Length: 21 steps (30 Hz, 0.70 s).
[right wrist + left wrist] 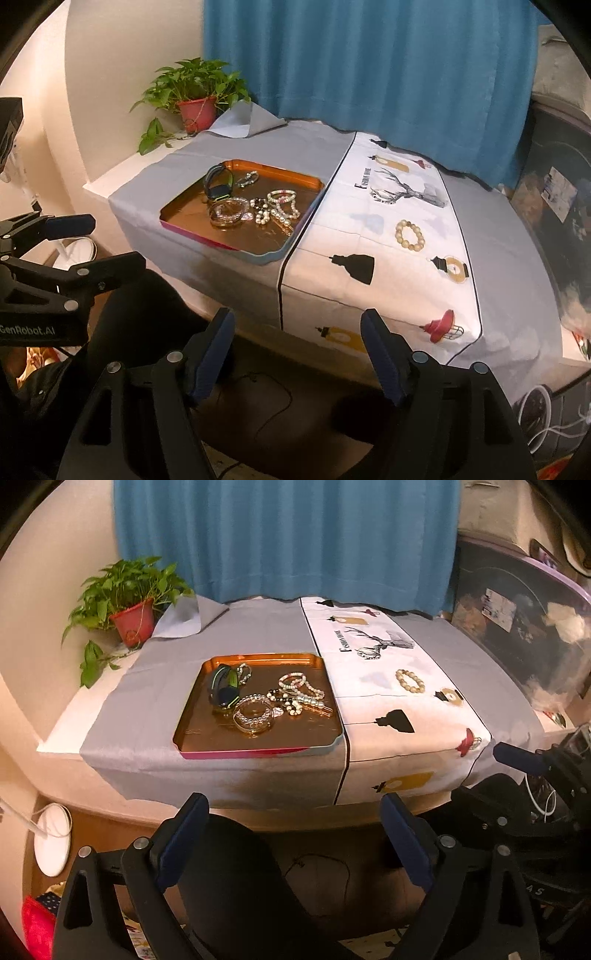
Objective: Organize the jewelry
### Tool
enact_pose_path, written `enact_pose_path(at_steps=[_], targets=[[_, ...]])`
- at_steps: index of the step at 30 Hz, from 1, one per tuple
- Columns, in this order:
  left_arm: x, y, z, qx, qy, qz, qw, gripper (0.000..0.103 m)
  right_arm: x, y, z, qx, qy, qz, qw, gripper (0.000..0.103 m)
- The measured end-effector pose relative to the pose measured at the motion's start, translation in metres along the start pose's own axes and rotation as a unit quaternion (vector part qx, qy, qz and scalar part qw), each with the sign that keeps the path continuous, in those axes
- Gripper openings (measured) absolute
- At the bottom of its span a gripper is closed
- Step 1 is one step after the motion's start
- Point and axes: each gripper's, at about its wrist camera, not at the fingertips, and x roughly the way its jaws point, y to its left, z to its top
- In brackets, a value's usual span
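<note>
Both grippers hung back off the table's (155,738) near edge, angled down toward it, nothing held. Left gripper (295,834): fingers spread wide, empty. Right gripper (297,354): fingers apart too, a bit narrower, empty.

The jewelry sat ahead of and above both. Most was piled in one copper tray (192,716) on the grey cloth: a dark watch w/ green trim (223,688) at the back left, approx. five or six beaded bracelets and a gold bangle tangled together — couldn't count the heap exactly. One cream bead bracelet (409,235) lay alone on the white printed runner (406,288), well apart from the tray, flat, round, so no long axis to line up with.

That loner lay almost straight ahead of the right gripper; the tray lay straight ahead of the left. I'd say right was nearer the stray, left nearer the tray.

One potted plant (129,605) stood at the back left corner.
</note>
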Motion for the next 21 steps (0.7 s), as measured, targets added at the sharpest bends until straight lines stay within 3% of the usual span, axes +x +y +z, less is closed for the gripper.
enact_pose_path(at_steps=[21], targets=[[-0.0032,-0.0059,-0.0074,0.006,0.004,0.011,0.9999,0.093,-0.0031,0.0019,-0.0081,0.006,0.0,0.002,1.0,0.072]])
